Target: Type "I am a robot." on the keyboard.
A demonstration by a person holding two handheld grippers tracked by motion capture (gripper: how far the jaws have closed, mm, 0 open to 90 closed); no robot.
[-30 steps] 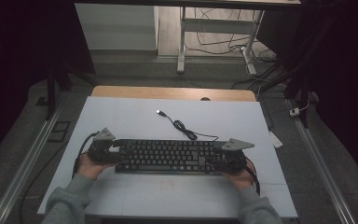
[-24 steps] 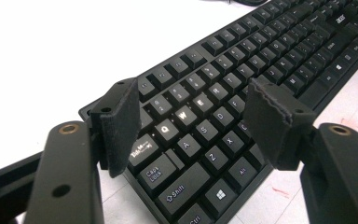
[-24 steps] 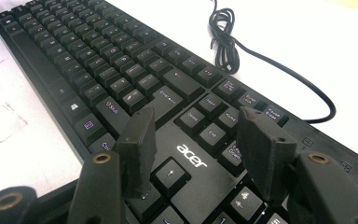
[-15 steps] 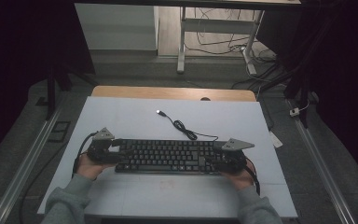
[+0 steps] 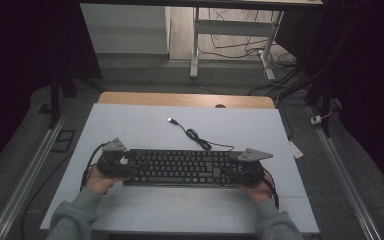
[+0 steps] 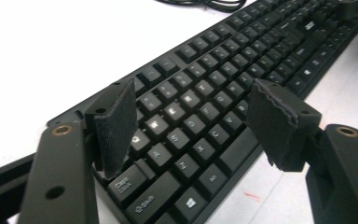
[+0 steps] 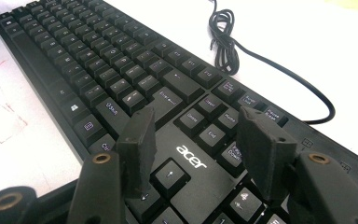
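White table [image 5: 145, 125] holds a black keyboard [image 5: 182, 167] marked "acer"; left gripper [image 6: 193, 121] and right gripper [image 7: 193, 140] hover spread over its ends, the left's jaws just widened.

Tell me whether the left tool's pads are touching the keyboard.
Cannot tell. In the left gripper view the pads stand wide over the keyboard, but the near pad's lower edge overlaps the keys, so no gap or contact shows plainly.

A lab or test room, dim at the edges — a white desk [image 5: 130, 125] set between metal floor rails [image 5: 25, 180], bare table legs [image 5: 195, 45] and loose cables [image 5: 235, 42] on the grey floor [image 5: 10, 150] beyond.
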